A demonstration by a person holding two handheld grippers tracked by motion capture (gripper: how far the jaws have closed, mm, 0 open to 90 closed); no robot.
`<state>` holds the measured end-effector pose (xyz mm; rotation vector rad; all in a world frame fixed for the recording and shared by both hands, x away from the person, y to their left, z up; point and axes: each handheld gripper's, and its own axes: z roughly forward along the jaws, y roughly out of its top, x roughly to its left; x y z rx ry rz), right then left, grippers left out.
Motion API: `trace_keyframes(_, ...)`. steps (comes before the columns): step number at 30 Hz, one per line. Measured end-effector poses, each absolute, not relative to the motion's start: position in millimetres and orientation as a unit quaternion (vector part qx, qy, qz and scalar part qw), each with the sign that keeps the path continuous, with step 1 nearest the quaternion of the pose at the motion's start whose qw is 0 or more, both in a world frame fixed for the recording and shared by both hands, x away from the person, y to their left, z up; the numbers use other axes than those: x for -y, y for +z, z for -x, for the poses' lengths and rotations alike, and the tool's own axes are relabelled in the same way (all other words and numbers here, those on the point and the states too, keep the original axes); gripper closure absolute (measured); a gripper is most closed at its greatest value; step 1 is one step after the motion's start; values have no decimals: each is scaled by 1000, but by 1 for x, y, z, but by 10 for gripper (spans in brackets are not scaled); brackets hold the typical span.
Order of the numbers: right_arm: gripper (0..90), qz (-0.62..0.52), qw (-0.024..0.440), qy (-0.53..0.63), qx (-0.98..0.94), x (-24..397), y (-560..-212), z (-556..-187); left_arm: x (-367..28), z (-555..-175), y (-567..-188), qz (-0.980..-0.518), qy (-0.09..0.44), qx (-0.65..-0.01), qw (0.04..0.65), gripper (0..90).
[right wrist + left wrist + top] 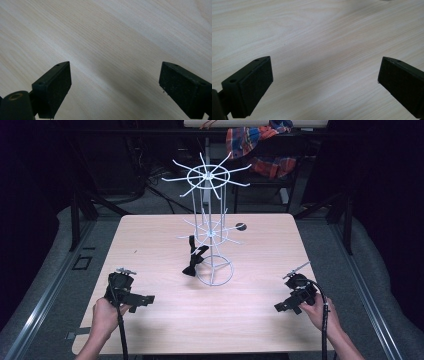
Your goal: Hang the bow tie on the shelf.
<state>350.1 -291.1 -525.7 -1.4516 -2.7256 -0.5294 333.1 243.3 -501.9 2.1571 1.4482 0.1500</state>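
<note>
Pale wood-grain tabletop [165, 320] carries everything. Nearest, at the person's edge, the left hand [105, 316] holds the black left gripper [324, 82], its jaws spread wide with nothing between them but bare wood. Well apart on the other side, the right hand [318, 312] holds the black right gripper [115, 87], likewise wide open and empty. Farther back, near the centre, stands a white wire two-tier display rack [210, 227] on a ring base. A black bow tie [192, 260] hangs from one lower arm, just beside the base.

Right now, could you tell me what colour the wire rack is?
White wire rack, clearest in the high view.
</note>
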Motion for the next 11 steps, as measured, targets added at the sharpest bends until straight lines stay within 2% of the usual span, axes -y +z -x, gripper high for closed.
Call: trace_keyframes(11, 107, 473, -2, -197, 859, 287, -529, -349, -249, -329, -508, -794, 75, -537, 274, 0)
